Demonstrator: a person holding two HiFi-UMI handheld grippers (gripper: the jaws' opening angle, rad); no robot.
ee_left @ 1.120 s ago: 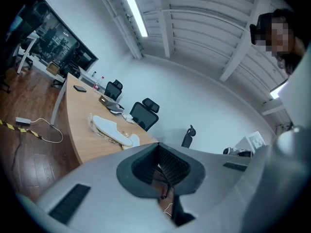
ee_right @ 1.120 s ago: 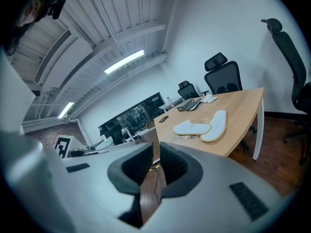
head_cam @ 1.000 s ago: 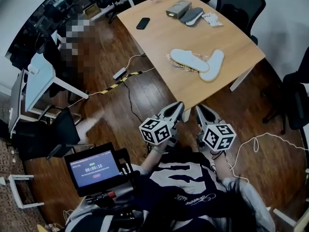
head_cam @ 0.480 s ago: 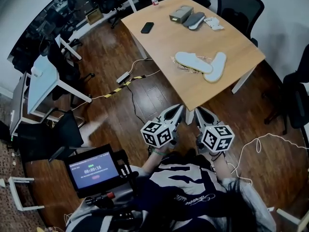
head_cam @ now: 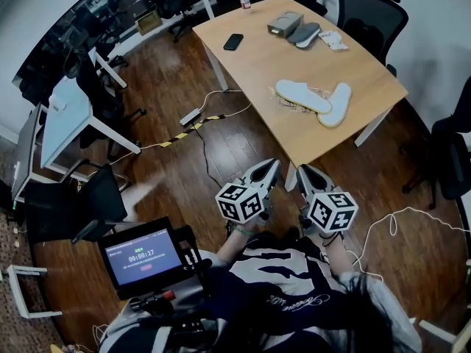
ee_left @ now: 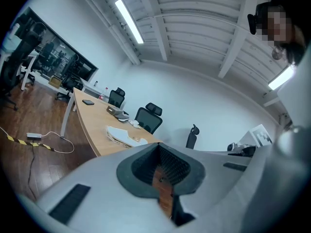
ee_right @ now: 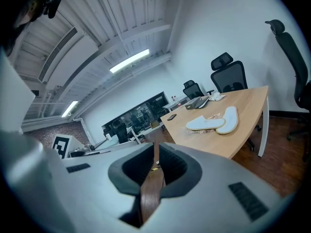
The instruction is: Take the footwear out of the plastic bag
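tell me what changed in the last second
The view swung slightly: the table and white slippers sit further right in the head view, and the screen timer ticked on. Left gripper and right gripper stay empty, side by side short of the table; nothing taken or released.

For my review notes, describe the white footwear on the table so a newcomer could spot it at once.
In the head view, find the light wooden table. Near its closest corner lie two white slippers, meeting in a V, with crinkled clear plastic at their edge. The other footwear, at the far end beside a box, is grey.
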